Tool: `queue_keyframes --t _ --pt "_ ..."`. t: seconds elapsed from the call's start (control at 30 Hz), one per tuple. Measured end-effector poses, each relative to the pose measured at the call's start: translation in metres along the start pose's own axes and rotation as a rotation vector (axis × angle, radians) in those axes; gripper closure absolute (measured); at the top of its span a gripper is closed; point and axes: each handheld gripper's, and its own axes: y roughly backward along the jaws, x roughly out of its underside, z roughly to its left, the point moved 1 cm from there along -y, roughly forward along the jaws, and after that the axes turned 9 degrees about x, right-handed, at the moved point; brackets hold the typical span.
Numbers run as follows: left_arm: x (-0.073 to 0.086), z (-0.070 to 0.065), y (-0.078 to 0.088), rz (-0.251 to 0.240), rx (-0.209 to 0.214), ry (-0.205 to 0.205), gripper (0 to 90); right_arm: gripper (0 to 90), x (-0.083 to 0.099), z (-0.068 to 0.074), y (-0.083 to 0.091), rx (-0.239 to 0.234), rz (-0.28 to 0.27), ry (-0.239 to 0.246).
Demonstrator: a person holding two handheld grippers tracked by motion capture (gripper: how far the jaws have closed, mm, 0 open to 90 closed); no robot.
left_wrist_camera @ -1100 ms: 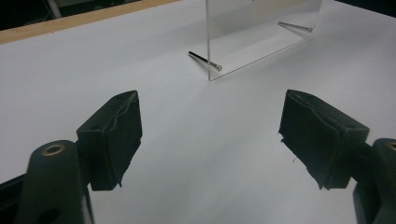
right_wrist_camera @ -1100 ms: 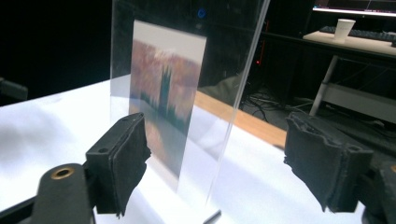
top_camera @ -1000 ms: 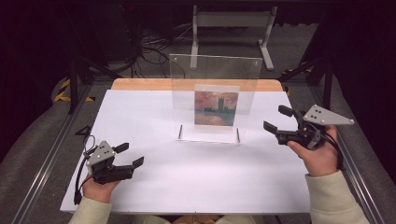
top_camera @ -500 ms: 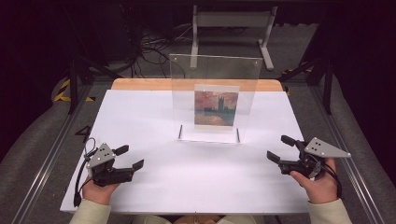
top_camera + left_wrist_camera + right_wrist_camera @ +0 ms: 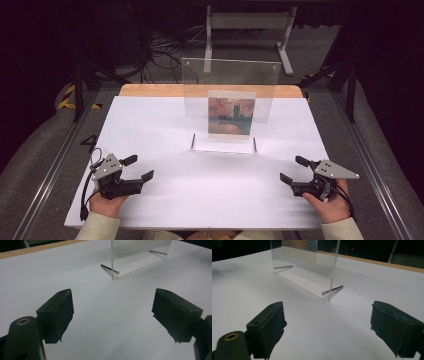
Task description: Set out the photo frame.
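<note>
High view: a clear acrylic picture frame (image 5: 229,107) stands upright at the middle of the white table (image 5: 165,130), propped on two metal pins and displaying a small painting print (image 5: 231,116) toward the person. The left gripper (image 5: 141,168) and right gripper (image 5: 295,170) rest low on either side, well apart from the frame, both spread wide and empty, a symmetric posture that suits parking or readying a two-sided approach. Compared with a second earlier, the right gripper sits lower and nearer the table's front edge, its jaws having just been opening with nothing between them; the left is unchanged.

Left gripper view: jaws parted over bare table; one frame corner and a support pin (image 5: 110,269) lie ahead.

Right gripper view: jaws likewise released; the other support pin (image 5: 332,290) lies ahead.
</note>
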Motion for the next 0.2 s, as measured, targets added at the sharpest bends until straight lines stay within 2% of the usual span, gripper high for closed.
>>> queue_keyframes --t 0.2 --pt "0.0002 -0.0002 0.0000 -0.004 -0.001 -0.002 17.6 12.4 -0.0001 -0.0016 0.0009 0.016 -0.011 -0.003"
